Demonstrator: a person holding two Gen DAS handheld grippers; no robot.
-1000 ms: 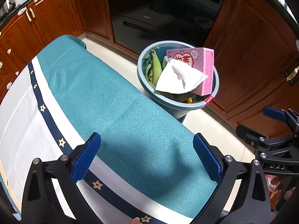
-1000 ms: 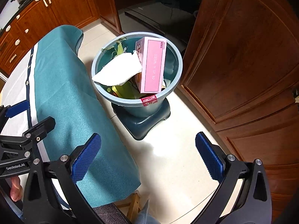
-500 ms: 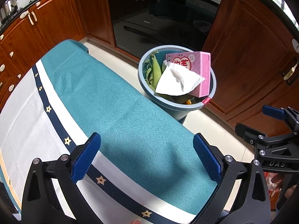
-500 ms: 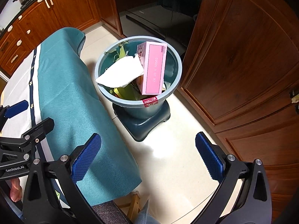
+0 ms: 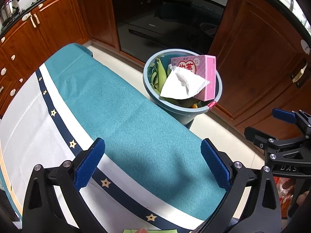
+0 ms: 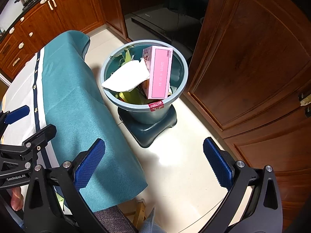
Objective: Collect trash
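Wood-cabinet kitchen, teal tablecloth (image 5: pixel 126 104) filling the foreground, bin (image 5: pixel 218 89) at one o'clock holding pink box (image 5: pixel 210 77), tissue (image 5: pixel 182 85), husks (lower contents hidden), left gripper (image 5: pixel 152 163) and right gripper (image 6: pixel 154 161) both gaping, empty.

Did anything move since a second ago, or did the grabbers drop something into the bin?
Both cameras pulled back and up a little, so the trash bin looks farther off. Nothing was grabbed or dropped: the left gripper and right gripper stay wide open and empty. The pink box, white tissue and corn husks lie in the bin as before.
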